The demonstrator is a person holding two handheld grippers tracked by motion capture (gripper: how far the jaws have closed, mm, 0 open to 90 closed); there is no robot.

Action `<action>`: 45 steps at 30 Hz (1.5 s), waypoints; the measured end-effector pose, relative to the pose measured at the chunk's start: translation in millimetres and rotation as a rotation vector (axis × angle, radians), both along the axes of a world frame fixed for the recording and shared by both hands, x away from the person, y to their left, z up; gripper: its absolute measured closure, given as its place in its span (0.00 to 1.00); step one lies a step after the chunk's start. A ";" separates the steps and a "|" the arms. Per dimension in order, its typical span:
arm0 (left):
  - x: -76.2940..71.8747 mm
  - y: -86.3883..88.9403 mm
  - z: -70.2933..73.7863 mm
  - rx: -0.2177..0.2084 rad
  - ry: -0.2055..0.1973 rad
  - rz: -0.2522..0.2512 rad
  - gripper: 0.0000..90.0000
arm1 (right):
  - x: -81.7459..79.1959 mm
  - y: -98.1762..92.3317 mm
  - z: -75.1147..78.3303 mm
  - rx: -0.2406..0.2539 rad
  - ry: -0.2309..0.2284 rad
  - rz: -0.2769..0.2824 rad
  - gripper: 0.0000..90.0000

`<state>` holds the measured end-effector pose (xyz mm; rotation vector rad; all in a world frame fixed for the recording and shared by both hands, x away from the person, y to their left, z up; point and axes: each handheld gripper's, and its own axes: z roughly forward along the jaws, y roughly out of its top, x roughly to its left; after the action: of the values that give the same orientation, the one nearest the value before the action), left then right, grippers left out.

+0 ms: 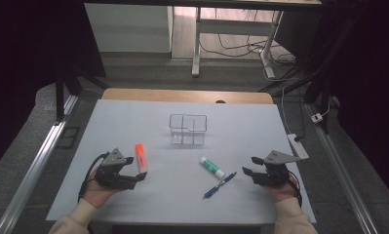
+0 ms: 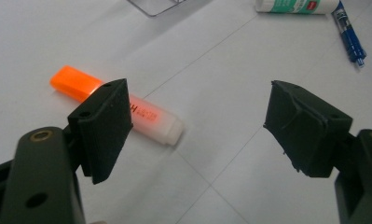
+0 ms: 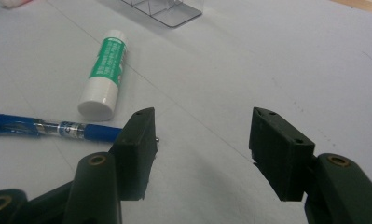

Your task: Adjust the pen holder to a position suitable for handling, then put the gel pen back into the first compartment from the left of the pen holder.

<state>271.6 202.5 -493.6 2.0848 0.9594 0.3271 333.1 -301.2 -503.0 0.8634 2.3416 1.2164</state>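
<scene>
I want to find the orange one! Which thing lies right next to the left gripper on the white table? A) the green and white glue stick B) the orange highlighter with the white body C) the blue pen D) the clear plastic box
B: the orange highlighter with the white body lies just beside the left gripper, and in the left gripper view it sits right behind one black jaw.

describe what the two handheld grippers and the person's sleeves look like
Both the left gripper and the right gripper are black, each topped by a grey three-cornered plate and trailing a black cable. Their jaws are blocky black pads on dark arms with brass-coloured pivot rings. The sleeves are cream-coloured.
</scene>
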 end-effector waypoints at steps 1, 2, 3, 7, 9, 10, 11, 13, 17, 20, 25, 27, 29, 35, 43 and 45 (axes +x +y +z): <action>0.4 -1.1 0.4 0.001 0.000 -0.003 0.25 | -1.0 -0.1 0.3 -0.001 -0.001 0.000 0.46; 0.9 -2.1 0.7 0.002 0.001 -0.007 0.25 | -1.8 -0.3 0.6 -0.003 -0.002 0.001 0.46; 1.4 -3.1 0.9 0.002 0.001 -0.009 0.25 | -2.2 -0.1 0.2 0.004 -0.004 0.002 0.46; 3.2 -7.2 3.2 -0.002 0.002 -0.021 0.25 | -2.6 1.4 -0.3 -0.006 -0.004 0.007 0.46; 3.6 -10.1 5.1 -0.008 0.000 -0.027 0.25 | -3.0 2.3 -0.3 -0.014 -0.007 0.007 0.46; 4.0 -11.7 6.4 -0.008 -0.002 -0.032 0.25 | -3.0 2.6 -0.1 -0.014 -0.006 0.008 0.46; 4.5 -13.6 7.7 -0.006 -0.003 -0.038 0.25 | -2.9 3.0 0.1 -0.014 -0.006 0.007 0.46; 6.0 -18.0 10.2 -0.006 -0.006 -0.046 0.25 | -3.0 3.7 0.2 -0.016 -0.006 0.010 0.46; 9.9 -29.2 13.9 0.000 -0.003 -0.066 0.25 | -2.9 4.0 -0.7 -0.020 -0.007 0.011 0.46; 12.8 -40.1 15.9 0.007 0.004 -0.087 0.25 | -2.4 3.3 -0.7 -0.021 -0.006 0.005 0.46; 18.6 -63.2 18.2 0.031 0.028 -0.139 0.26 | -1.2 3.4 -1.9 -0.023 -0.003 0.000 0.46; 20.6 -73.2 18.6 0.042 0.035 -0.161 0.26 | -0.9 3.4 -2.2 -0.028 -0.002 0.001 0.46; 22.5 -82.2 19.2 0.053 0.039 -0.185 0.26 | -0.7 3.5 -2.5 -0.032 -0.002 0.002 0.46; 26.0 -107.8 18.2 0.069 0.065 -0.242 0.27 | 0.2 3.7 -3.1 -0.038 0.002 0.005 0.46; 30.2 -145.2 14.7 0.105 0.105 -0.317 0.28 | 0.8 4.1 -3.9 -0.045 0.003 0.002 0.46; 30.8 -154.3 13.4 0.118 0.111 -0.336 0.29 | 0.9 4.3 -4.1 -0.047 0.002 -0.001 0.46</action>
<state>302.5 48.1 -480.2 2.3464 0.6476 0.0959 333.9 -296.9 -507.2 0.8497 2.3611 1.1563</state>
